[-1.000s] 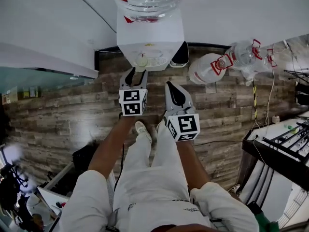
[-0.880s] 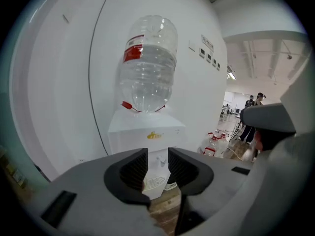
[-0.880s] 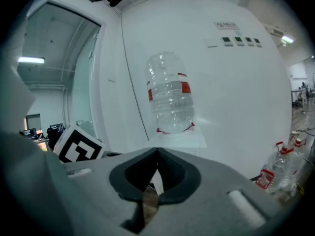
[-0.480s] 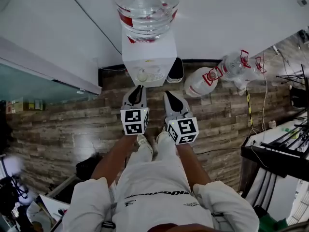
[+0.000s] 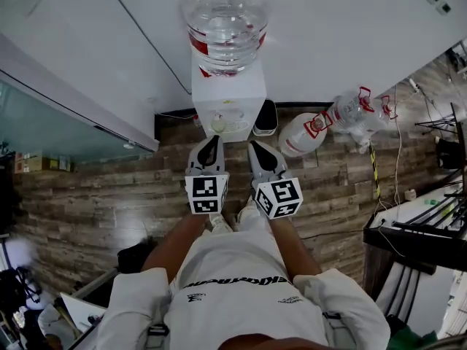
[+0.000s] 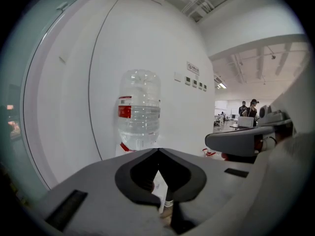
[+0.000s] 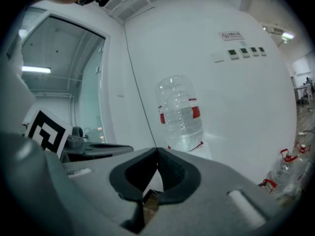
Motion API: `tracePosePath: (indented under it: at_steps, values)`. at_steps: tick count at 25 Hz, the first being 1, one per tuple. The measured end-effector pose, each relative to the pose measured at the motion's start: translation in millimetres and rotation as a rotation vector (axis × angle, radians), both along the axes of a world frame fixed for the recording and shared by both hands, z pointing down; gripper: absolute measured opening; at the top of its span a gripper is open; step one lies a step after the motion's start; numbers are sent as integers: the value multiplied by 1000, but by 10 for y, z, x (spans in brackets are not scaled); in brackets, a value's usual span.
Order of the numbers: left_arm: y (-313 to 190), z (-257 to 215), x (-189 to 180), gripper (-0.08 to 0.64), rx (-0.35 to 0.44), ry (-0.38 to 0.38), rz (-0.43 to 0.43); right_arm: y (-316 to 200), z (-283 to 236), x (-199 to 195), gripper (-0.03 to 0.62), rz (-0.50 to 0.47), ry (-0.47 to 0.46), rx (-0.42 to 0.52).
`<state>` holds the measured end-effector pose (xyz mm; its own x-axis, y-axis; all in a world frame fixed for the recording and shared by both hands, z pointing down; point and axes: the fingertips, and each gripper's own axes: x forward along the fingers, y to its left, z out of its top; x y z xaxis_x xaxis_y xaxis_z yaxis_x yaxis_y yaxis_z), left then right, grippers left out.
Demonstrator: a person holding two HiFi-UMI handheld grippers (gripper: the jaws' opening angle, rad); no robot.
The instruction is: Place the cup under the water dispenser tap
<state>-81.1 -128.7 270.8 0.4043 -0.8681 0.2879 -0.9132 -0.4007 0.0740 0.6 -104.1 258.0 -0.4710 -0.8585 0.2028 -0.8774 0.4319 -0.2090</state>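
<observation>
The cup (image 5: 217, 123) sits at the front of the water dispenser (image 5: 228, 86), below the big bottle (image 5: 225, 20), and nothing holds it. The left gripper (image 5: 213, 140) is near the dispenser's front, apart from the cup. Its jaws have just been closing and now touch, with nothing between them. The right gripper (image 5: 256, 146) is just beside it, jaws together and empty too.

white jug (image 5: 300, 133); clear jug (image 5: 357, 111) just beside; both on wood floor (image 5: 95, 188)
</observation>
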Motion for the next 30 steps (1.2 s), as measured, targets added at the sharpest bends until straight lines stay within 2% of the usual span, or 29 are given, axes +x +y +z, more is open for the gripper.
tracePosePath:
  at_steps: [3,10,15,30]
  values:
    - [118,-141,49,-3,34,-19,-6,71,-121,41,0,-3,2,18]
    - [309,-458,208,-3,61,30,3,170,-338,145,0,-7,-2,60]
    - [388,-685,139,-3,97,69,-14,186,-443,155,0,-11,-20,81]
    - [356,-644,137,-3,89,82,-20,126,-533,146,-1,-38,-2,117]
